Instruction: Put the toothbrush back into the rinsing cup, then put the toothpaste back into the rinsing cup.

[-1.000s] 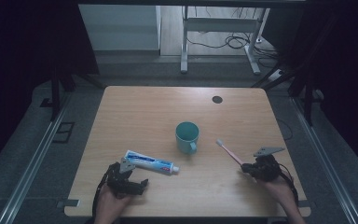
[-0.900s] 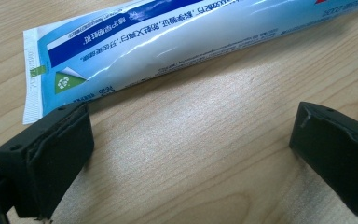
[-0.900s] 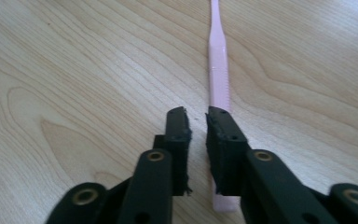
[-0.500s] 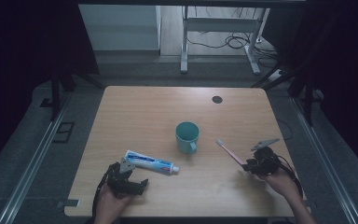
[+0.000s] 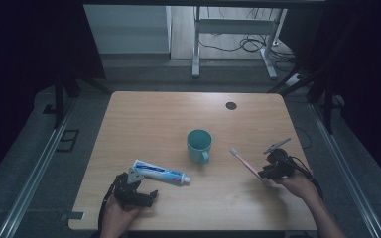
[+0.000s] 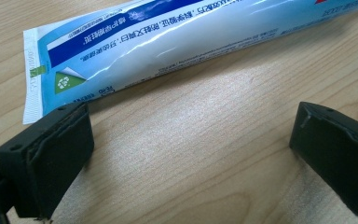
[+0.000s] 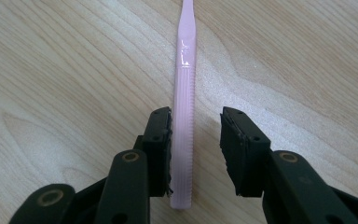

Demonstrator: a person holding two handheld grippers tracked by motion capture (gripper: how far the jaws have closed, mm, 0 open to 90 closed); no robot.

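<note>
Right gripper view: item one, slim pink plastic toothbrush (image 7: 183, 116), lying flat on the pale wood-grain table (image 7: 65, 70), handle end toward the camera, neck running away out of the top of the frame. The right gripper (image 7: 195, 140) straddles the handle; its jaws have just been opening and now stand partly apart. The one pad (image 7: 164, 149) lies against the handle's side, while the other stands clear with a gap, so nothing is clamped. Judgement: the brush is lined up but off-centre. For a clean grip, shift the gripper sideways until the handle sits midway between the pads, keep the jaws low to the wood, and close across the ribbed part of the handle, not its tip.

In the high view the brush (image 5: 244, 162) lies right of a teal ceramic mug (image 5: 199, 145) at mid-table, bristle end toward the mug.

Item two, white-and-blue toothpaste tube (image 6: 168, 42), flat on the table just beyond the left gripper (image 6: 191, 149), whose jaws stand wide and empty.

Markings: the tube shows a green recycling emblem near its crimped end and inverted small print, not legible. No brand can be read. The toothbrush and mug show no writing.
</note>
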